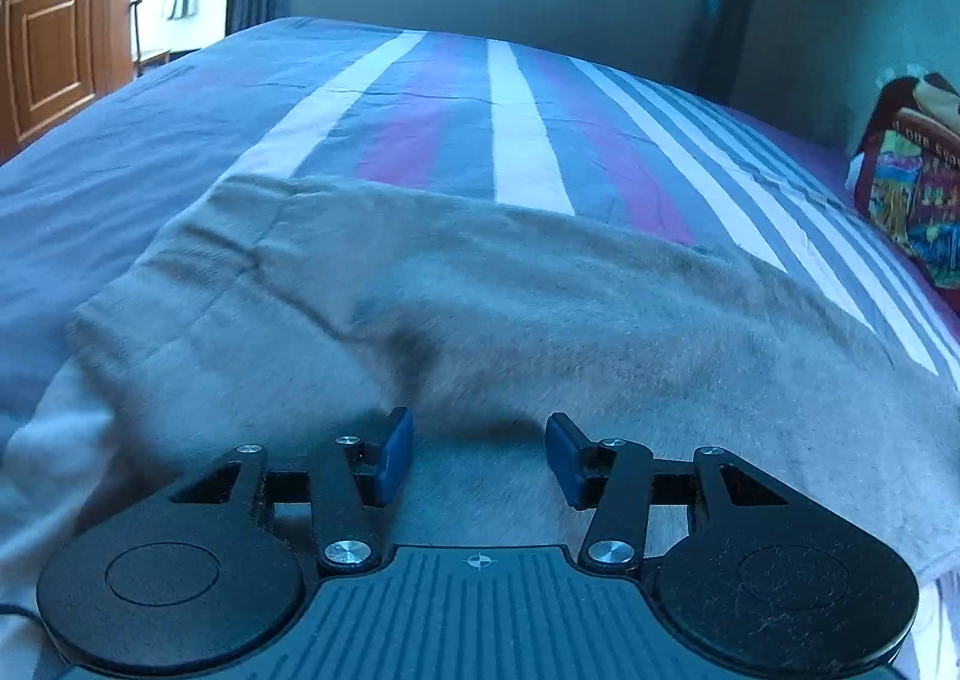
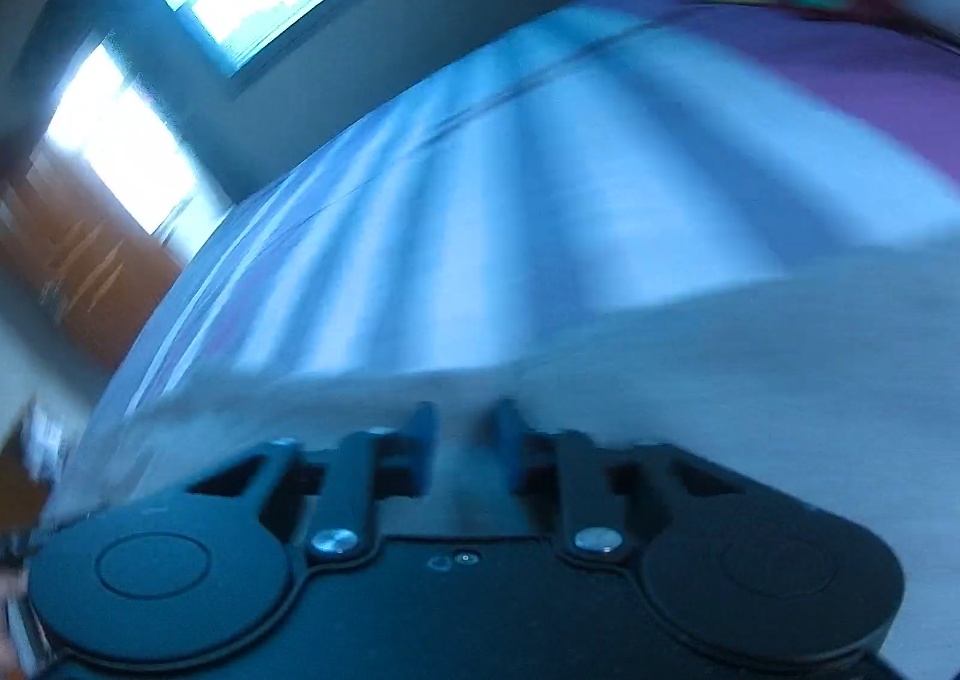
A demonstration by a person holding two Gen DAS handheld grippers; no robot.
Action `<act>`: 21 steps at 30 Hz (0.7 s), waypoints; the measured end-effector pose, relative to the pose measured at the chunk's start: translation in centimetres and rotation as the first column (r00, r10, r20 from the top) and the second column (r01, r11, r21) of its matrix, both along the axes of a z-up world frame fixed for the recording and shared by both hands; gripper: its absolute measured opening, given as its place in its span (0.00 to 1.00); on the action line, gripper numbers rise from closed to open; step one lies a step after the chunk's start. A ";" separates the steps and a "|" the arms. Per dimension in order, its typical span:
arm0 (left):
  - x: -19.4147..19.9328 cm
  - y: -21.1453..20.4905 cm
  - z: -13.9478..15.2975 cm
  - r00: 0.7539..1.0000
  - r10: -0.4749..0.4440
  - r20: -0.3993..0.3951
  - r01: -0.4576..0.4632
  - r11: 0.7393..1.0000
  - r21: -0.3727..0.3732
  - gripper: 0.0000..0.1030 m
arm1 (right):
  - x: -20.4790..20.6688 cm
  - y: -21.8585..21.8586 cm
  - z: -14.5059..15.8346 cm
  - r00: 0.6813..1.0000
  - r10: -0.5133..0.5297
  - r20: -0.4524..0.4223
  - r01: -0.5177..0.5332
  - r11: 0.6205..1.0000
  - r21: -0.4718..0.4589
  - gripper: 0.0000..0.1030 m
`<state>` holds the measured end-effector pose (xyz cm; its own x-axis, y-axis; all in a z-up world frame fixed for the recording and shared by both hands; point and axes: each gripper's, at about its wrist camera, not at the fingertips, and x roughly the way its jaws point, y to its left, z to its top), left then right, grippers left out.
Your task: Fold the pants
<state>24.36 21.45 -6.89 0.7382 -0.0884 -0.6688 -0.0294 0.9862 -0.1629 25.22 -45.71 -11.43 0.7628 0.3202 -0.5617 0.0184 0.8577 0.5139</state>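
Note:
Grey fleece pants (image 1: 456, 314) lie spread across the striped bed. My left gripper (image 1: 479, 455) is open, its blue pads apart just above the cloth, holding nothing. The right wrist view is heavily blurred by motion. The pants (image 2: 750, 368) show there as a pale grey band across the lower frame. My right gripper (image 2: 463, 440) hovers over that cloth with a narrow gap between its blue fingers; whether cloth is pinched between them is unclear.
The bed sheet (image 1: 516, 128) has blue, white and purple stripes. A colourful bag or cushion (image 1: 912, 188) sits at the bed's right edge by the wall. A wooden door (image 1: 48, 38) stands at the far left, a window at the back.

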 end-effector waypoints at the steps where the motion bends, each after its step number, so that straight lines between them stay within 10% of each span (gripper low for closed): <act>1: -0.3 0.1 0.1 1.000 -0.002 -0.002 0.002 1.000 0.009 0.48 | -1.2 -2.9 0.1 0.997 -0.077 0.007 0.077 0.997 0.001 0.12; 5: -2.1 0.0 -0.3 1.000 -0.006 0.008 0.005 0.999 0.052 0.48 | -7.5 -11.5 1.6 0.943 -0.332 0.034 0.331 0.943 0.029 0.38; 12: -4.1 0.1 -0.8 0.997 0.066 0.050 -0.066 0.998 -0.020 0.54 | -17.3 -16.5 -0.4 0.881 -0.472 0.002 0.458 0.855 0.243 0.41; 21: -4.1 -0.3 -1.1 0.997 0.058 0.046 -0.058 0.998 -0.001 0.58 | -16.5 -14.5 -3.1 0.849 -0.528 -0.036 0.512 0.802 0.309 0.34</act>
